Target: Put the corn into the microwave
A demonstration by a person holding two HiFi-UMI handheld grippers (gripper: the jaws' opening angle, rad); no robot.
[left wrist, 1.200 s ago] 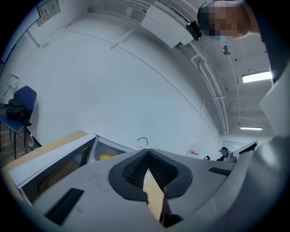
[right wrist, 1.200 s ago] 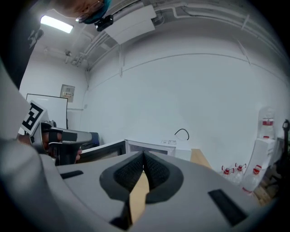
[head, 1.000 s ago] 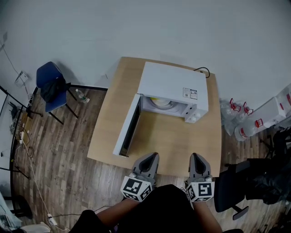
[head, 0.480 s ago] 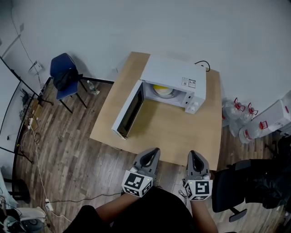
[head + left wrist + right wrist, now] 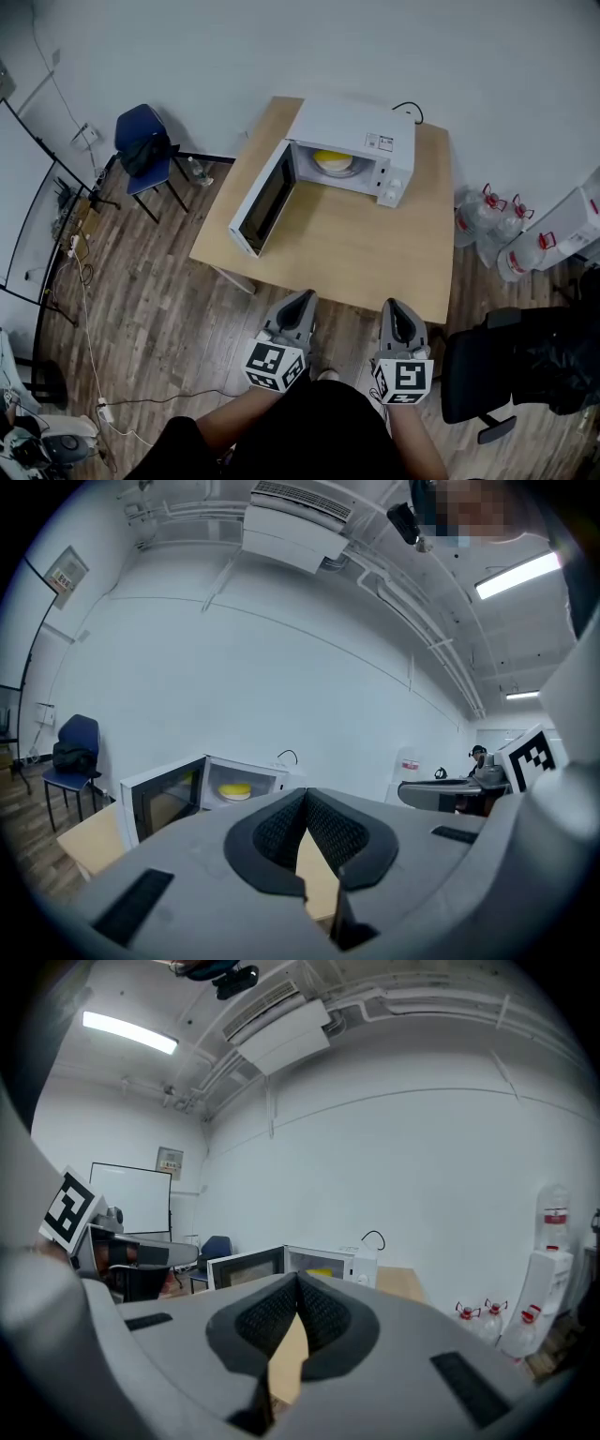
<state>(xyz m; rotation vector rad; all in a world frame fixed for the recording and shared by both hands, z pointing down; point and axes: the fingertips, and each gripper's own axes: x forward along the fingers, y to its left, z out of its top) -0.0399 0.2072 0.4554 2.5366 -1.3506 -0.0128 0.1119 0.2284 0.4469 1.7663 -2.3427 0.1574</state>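
Note:
A white microwave (image 5: 352, 150) stands at the far end of a light wooden table (image 5: 347, 244), its door (image 5: 261, 199) swung open to the left. Inside it lies something yellow on a plate, the corn (image 5: 331, 159), also seen in the left gripper view as the corn (image 5: 234, 790). My left gripper (image 5: 302, 302) and right gripper (image 5: 394, 309) are held side by side over the floor, short of the table's near edge. Both are shut with nothing between their pads.
A blue chair (image 5: 142, 150) with a dark bag stands left of the table. Water bottles (image 5: 487, 216) and a white dispenser (image 5: 562, 230) stand at the right. A black office chair (image 5: 497, 375) is close on my right. Cables lie along the left floor.
The view has pulled back from the table: the microwave and table look smaller and farther, and both grippers, earlier at the table's near edge, are now over the floor.

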